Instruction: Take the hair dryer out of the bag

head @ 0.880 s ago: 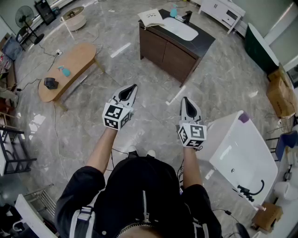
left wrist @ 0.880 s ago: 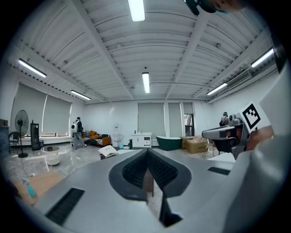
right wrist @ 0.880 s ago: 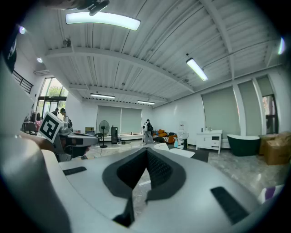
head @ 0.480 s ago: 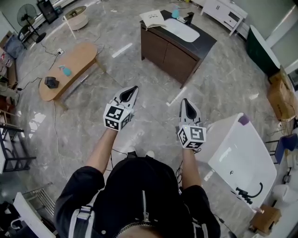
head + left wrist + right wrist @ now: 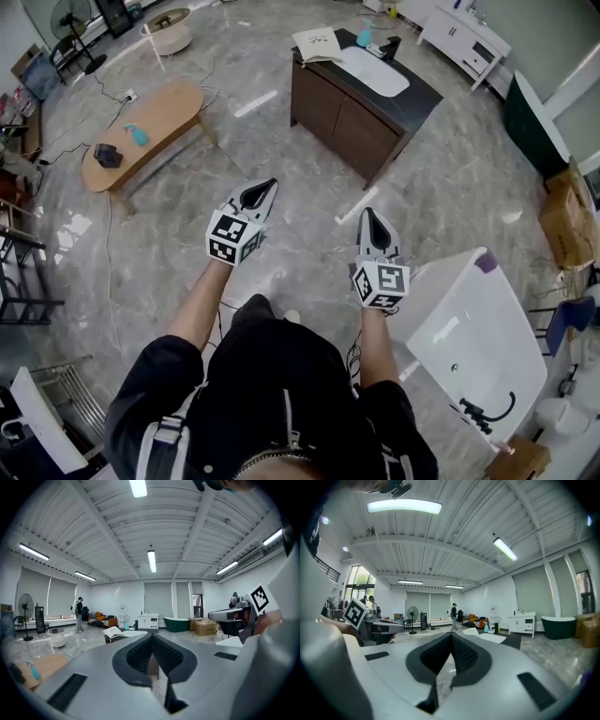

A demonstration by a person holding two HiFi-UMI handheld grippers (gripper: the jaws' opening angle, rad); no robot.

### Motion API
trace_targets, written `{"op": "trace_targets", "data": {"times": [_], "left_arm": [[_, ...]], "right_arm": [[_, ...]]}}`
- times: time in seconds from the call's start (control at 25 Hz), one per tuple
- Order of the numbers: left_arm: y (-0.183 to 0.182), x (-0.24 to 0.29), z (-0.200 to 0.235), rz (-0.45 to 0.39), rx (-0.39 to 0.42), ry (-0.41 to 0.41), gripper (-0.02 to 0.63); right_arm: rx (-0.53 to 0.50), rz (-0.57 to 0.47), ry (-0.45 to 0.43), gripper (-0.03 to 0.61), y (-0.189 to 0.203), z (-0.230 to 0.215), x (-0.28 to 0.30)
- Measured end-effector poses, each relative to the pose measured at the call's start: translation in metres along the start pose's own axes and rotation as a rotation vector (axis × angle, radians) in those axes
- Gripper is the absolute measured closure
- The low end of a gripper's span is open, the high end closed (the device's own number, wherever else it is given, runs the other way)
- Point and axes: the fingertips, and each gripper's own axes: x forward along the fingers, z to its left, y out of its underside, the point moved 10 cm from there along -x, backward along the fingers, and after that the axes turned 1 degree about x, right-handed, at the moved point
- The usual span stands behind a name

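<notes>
Marble floor (image 5: 450,178) fills the head view. White bathtub (image 5: 487,328) at 4 o'clock. Dark vanity cabinet (image 5: 342,112) with a white basin at 12 o'clock. Wooden surface (image 5: 150,112) at 10 o'clock.

Left gripper (image 5: 270,184) and right gripper (image 5: 368,214) are held level over the floor at centre, both with jaws closed and nothing between them.

A white paper item (image 5: 317,43), possibly the bag, lies on the cabinet's far left corner. The hair dryer cannot be made out.

Both arms reach out in front. The left gripper (image 5: 259,195) and right gripper (image 5: 373,225) point level, jaws together, holding nothing.
</notes>
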Motion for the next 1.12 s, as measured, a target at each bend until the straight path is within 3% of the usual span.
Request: {"op": "trace_targets", "data": {"times": [0.28,0.48,1.12], "left_arm": [[0.004,0.01,-0.004,0.008,-0.009,-0.008,0.591],[0.005,0.036,0.017,0.001,-0.008,-0.001,0.591],[-0.003,0.182,0.174,-0.009,-0.005,0.07,0.591]], "right_arm": [[0.013,-0.002,-0.021,0.574,0.002,-0.015,0.016],[0.018,0.002,-0.031,0.575,0.004,-0.02,0.051],[0.008,0.022,0.031,0.575,-0.029,-0.048,0.24]]}}
